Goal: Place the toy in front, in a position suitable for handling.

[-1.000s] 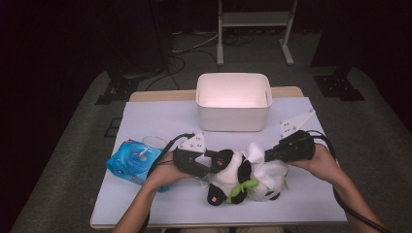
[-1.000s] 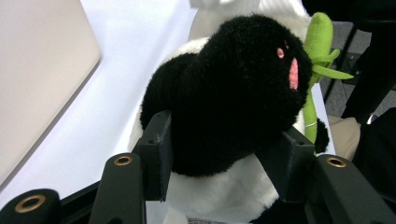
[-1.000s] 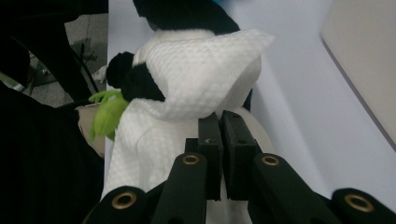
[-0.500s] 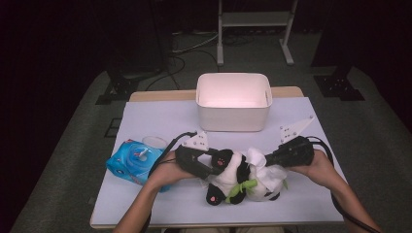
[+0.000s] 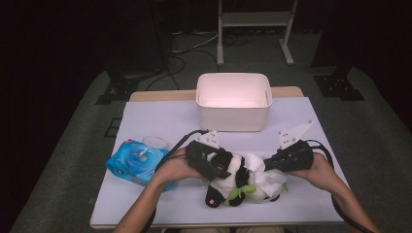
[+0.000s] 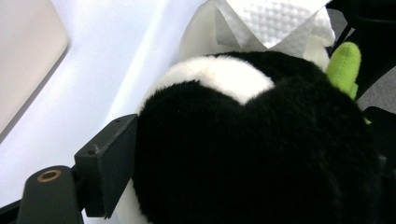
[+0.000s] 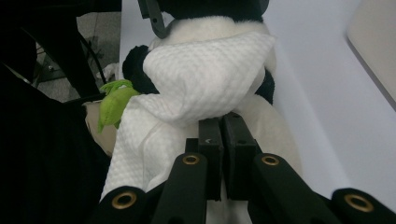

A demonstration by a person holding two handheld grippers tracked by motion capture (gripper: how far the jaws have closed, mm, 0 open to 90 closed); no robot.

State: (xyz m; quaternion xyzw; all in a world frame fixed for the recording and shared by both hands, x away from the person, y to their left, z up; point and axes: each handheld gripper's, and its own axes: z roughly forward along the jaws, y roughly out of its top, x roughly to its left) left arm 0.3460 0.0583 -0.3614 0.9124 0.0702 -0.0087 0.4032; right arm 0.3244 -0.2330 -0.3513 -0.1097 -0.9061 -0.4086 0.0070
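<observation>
A black-and-white panda plush [image 5: 228,177] with a green leaf [image 5: 238,193] lies at the table's front middle. My left gripper [image 5: 218,167] comes in from the left, and its jaws have just been opening. They now stand wide around the panda's black fur [image 6: 261,154], with the left finger [image 6: 109,163] right beside the fur and the other finger hidden. My right gripper [image 5: 265,167] comes from the right and is shut on a white paper tissue [image 7: 205,79]. The tissue is draped over the panda's white body [image 7: 278,128], next to the green leaf [image 7: 114,100].
A white plastic bin [image 5: 233,114] stands at the back middle of the white table cover. A blue pack of wipes [image 5: 138,162] lies by the left forearm, with a small round lid [image 5: 154,141] behind it. The table's front edge runs just below the panda.
The left gripper's jaws have spread wider around the panda and the hand has slid slightly right. The right gripper with the tissue sits a little lower on the panda.
</observation>
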